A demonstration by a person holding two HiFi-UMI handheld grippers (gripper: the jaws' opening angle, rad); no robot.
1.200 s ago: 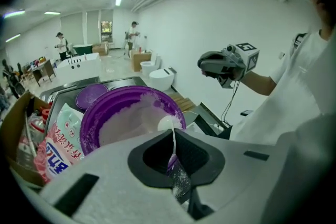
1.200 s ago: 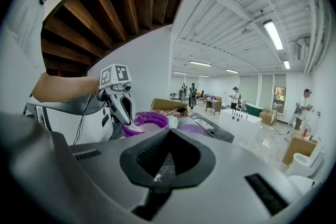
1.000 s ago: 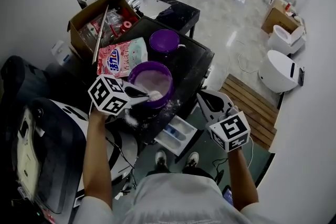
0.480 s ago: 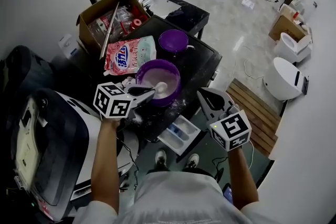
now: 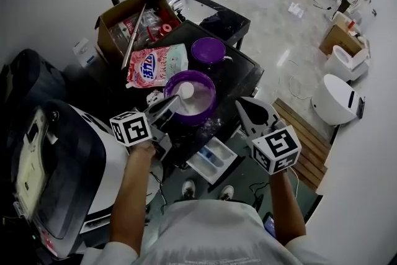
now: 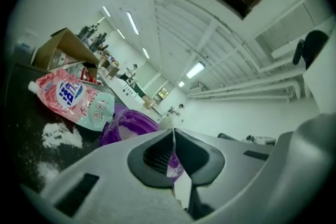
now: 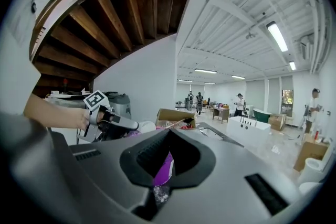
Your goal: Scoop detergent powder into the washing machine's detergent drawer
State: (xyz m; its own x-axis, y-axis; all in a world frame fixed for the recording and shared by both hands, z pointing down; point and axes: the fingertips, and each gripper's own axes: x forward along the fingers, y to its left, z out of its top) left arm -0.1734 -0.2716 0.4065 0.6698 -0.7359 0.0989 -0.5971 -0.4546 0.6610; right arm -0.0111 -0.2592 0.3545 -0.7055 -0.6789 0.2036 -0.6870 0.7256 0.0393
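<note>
Left claw (image 5: 170, 104) pinching thin handle of small white plastic scoop (image 5: 186, 90), light, stiff. Powder loose: keep level. Round purple tub (image 5: 214, 96) beneath claw tip. Right claw (image 5: 243, 107) pressed together, empty.

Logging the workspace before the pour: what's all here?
tub: one, purple, white powder inside, middle of machine top
lid: one, purple, behind the tub
detergent pouch: one, pink, lying left of lid
cardboard box: one, brown, open, behind pouch
spilled powder: white, in front of tub
detergent drawer: one, white, pulled out below front edge
scoop: one, white, over the tub
left gripper: one, grey, shut on scoop
right gripper: one, grey, shut, empty, right of tub
</note>
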